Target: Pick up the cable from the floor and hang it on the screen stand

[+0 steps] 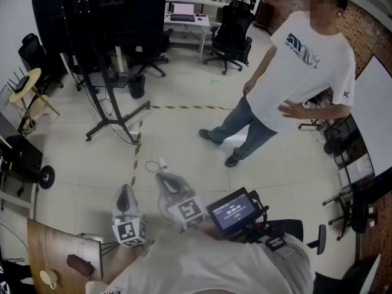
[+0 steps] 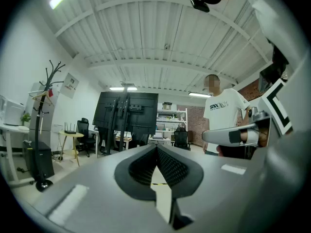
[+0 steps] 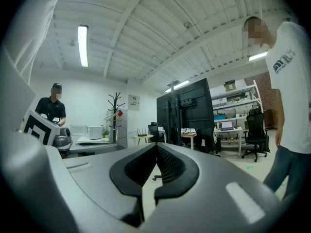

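Looking steeply down at a pale floor, we see the black screen stand toward its far left. Nearer us, our left gripper hangs with jaws pressed together, pinching nothing. Just right of a striped tape line lies the small white cable, just beyond our right gripper, whose jaws are likewise closed and empty. A person stands at the right. The cable is probably light and limp; we would pinch it beside its thicker end.
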